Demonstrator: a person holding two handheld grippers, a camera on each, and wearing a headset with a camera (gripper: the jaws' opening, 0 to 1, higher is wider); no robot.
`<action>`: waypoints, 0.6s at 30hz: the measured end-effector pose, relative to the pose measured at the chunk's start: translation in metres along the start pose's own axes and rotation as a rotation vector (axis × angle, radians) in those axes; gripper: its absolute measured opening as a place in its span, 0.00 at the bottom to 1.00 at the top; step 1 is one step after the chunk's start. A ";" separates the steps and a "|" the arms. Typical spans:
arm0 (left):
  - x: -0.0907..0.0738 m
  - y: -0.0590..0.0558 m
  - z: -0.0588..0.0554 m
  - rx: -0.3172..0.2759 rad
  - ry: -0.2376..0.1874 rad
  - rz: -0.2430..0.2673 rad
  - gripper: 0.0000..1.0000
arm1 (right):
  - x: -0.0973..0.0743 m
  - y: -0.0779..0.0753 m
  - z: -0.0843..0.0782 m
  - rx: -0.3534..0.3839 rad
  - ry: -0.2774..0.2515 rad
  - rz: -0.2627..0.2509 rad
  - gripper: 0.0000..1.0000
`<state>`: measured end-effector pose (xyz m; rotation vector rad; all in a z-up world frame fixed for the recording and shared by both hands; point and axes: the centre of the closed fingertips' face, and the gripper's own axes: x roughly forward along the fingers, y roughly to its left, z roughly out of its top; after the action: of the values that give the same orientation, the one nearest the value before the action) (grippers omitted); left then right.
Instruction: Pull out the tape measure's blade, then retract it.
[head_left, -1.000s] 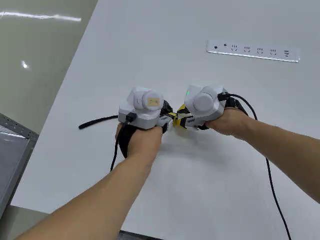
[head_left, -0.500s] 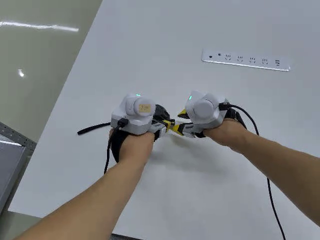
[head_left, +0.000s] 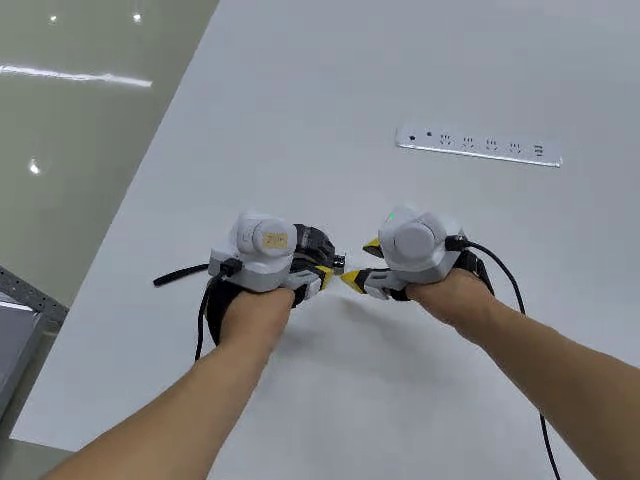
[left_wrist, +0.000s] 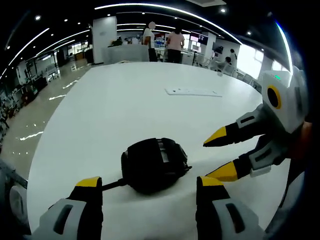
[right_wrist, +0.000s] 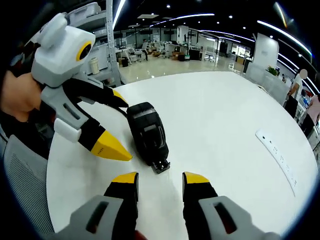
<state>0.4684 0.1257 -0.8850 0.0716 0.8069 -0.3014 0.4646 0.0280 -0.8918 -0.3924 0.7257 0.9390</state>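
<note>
A black tape measure lies on the white table, its blade drawn in and the metal hook showing at its mouth. In the head view the tape measure sits between the two grippers. My left gripper stands open just short of the case, with one jaw to each side. Facing the hook end, my right gripper is open too and holds nothing. The left gripper and the right gripper point at each other, yellow tips a short way apart.
A white power strip lies flat farther back on the right. Black cables trail from the grippers toward the near edge. The table's left edge drops to a glossy floor. Office desks and people stand far behind.
The two grippers have drawn slightly apart, and the black case now shows between them on the table. The head camera has tilted, shifting the whole scene.
</note>
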 end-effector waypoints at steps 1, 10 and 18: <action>-0.001 0.000 0.000 0.001 -0.001 -0.004 0.74 | -0.002 0.000 0.000 0.005 -0.002 -0.004 0.35; -0.015 -0.007 -0.005 0.005 -0.013 -0.050 0.77 | -0.030 0.010 -0.005 0.031 -0.003 -0.052 0.40; -0.037 -0.007 -0.011 -0.001 -0.020 -0.068 0.76 | -0.059 0.023 0.003 0.127 -0.046 -0.091 0.45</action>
<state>0.4349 0.1296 -0.8657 0.0403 0.7905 -0.3658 0.4244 0.0076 -0.8480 -0.2884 0.7155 0.8095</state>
